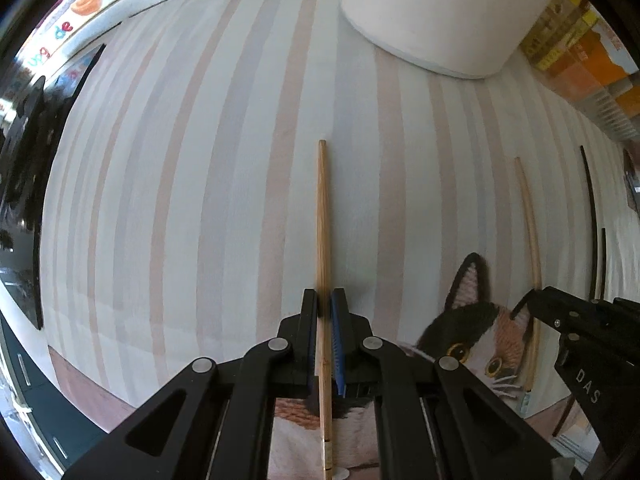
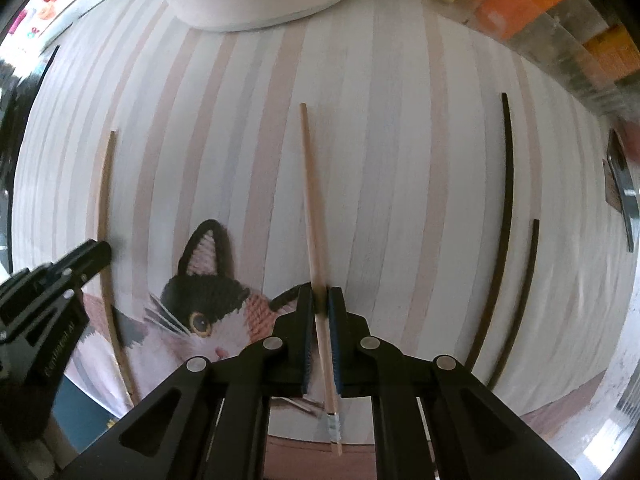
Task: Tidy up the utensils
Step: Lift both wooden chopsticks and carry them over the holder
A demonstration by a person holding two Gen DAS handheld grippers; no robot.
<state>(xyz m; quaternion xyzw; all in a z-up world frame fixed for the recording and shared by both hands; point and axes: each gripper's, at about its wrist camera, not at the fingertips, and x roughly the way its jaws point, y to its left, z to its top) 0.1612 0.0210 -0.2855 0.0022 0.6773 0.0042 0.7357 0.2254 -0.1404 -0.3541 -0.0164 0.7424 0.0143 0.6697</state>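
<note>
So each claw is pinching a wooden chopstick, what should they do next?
Probably lift both and bring them together as a pair. The left gripper and right gripper each clamp one wooden chopstick lying apart on the striped mat, like the dark pair.

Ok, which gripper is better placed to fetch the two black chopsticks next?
Right, probably. The black chopsticks lie to the right of the right gripper; the left gripper is farther, with the right one between. Both are shut on a wooden chopstick, so it must release first.
</note>
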